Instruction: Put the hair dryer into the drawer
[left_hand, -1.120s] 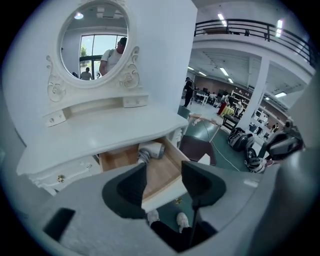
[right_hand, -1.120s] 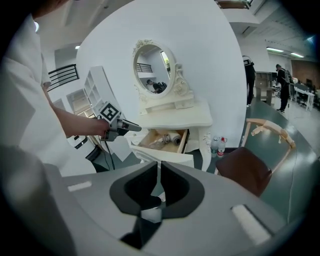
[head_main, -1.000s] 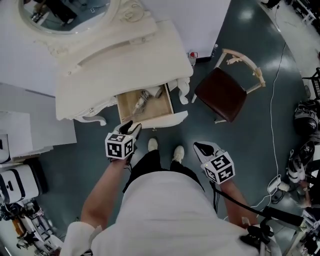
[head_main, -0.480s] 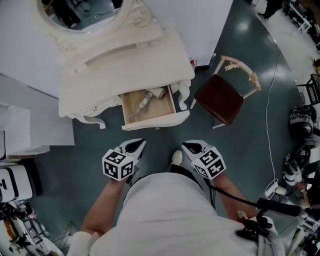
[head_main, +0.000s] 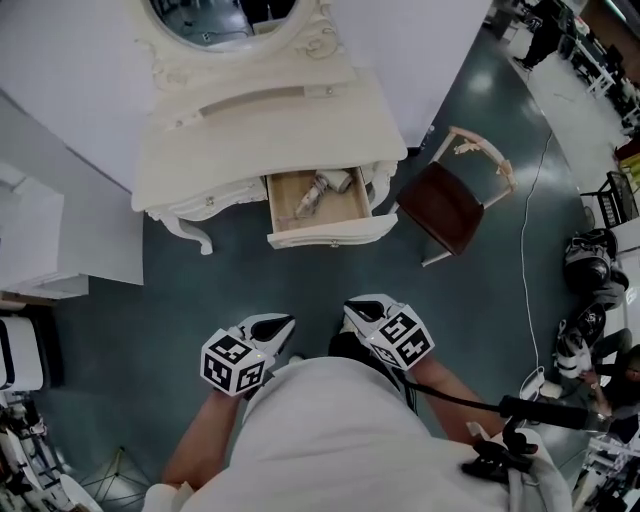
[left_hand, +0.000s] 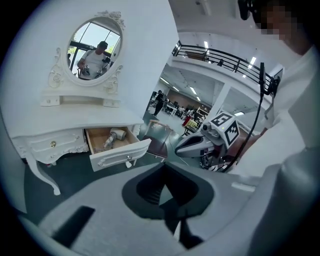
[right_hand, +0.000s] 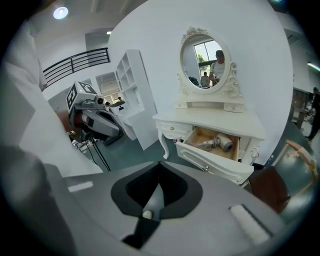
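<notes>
- Inside the open drawer (head_main: 335, 230) of the white dressing table (head_main: 260, 120) lies the hair dryer (head_main: 318, 190), flat on the wooden bottom, so the putting-in looks done.
- Left gripper (head_main: 278, 325) hangs by the person's waist, well apart from the table, its jaws pressed together on nothing.
- Right gripper (head_main: 355, 310) sits just beside it, likewise closed and empty.
- Both point toward the drawer front. I'd guess the only job left, if any, is pushing it shut.
</notes>
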